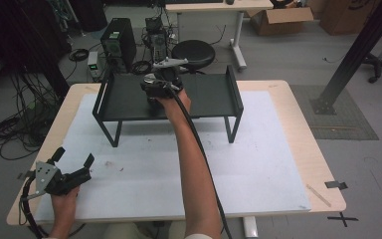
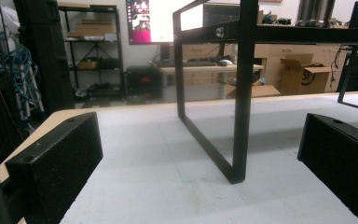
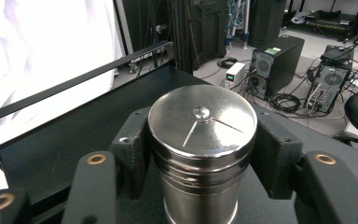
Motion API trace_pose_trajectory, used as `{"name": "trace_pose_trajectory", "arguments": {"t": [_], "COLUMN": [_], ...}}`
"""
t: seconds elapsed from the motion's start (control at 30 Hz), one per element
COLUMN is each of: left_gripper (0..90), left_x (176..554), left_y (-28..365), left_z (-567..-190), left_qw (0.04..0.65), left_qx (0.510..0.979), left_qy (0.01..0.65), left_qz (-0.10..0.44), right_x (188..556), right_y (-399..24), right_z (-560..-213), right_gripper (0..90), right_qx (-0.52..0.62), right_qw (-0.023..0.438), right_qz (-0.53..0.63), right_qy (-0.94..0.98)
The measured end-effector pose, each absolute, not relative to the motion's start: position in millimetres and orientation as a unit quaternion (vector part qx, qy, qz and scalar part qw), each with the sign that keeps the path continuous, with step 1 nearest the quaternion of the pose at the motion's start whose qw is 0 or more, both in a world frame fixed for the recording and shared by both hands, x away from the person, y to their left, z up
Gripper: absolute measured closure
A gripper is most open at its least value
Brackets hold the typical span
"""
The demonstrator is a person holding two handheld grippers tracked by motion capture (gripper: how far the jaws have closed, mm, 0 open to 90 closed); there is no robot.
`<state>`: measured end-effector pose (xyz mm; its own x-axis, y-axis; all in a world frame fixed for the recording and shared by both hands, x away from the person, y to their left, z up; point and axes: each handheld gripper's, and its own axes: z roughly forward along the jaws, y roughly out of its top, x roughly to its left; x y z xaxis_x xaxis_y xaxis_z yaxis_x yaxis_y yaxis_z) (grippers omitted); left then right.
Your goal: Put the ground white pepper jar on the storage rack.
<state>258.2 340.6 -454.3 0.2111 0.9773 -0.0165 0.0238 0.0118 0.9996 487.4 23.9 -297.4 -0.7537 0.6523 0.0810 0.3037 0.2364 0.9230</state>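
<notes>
A shiny steel canister (image 3: 201,126) with a flat lid stands upright on the black metal shelf (image 1: 124,97) at the far middle of the table. My right gripper (image 3: 200,154) reaches over that shelf (image 3: 65,144), and its two black pads lie against the canister's left and right sides. In the high view the right gripper (image 1: 153,83) and hand cover most of the canister. My left gripper (image 1: 73,156) rests near the table's front left corner. Its jaws stand wide open with nothing between them. The left gripper view looks along the white mat toward the shelf's leg (image 2: 240,93).
A white mat (image 1: 258,164) covers most of the wooden table (image 1: 298,94). The shelf has raised end walls (image 1: 234,84) and thin legs. Beyond the table stand a black stool (image 1: 193,52), computer towers (image 1: 118,37) and loose cables on the floor.
</notes>
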Motion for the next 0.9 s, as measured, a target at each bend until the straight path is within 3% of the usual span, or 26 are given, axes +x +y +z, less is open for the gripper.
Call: {"name": "trace_pose_trajectory", "arguments": {"t": [0.17, 0.5, 0.9], "left_gripper": [0.2, 0.2, 0.2], "left_x": [258.3, 258.4, 258.4], "left_y": [340.7, 340.4, 340.7], "left_z": [-454.2, -454.3, -454.2], "left_qw": [0.548, 0.549, 0.550], "left_qx": [0.553, 0.551, 0.551], "left_qy": [0.453, 0.453, 0.454], "left_qz": [0.434, 0.435, 0.434], "right_x": [486.6, 481.3, 470.6], "right_y": [22.9, 8.1, -11.8], "right_z": [-297.5, -288.3, -281.4], "right_gripper": [37.4, 14.3, 1.7], "right_qx": [0.315, 0.334, 0.353], "right_qw": [0.166, 0.174, 0.209], "right_qz": [0.535, 0.559, 0.561], "right_qy": [0.766, 0.739, 0.719]}}
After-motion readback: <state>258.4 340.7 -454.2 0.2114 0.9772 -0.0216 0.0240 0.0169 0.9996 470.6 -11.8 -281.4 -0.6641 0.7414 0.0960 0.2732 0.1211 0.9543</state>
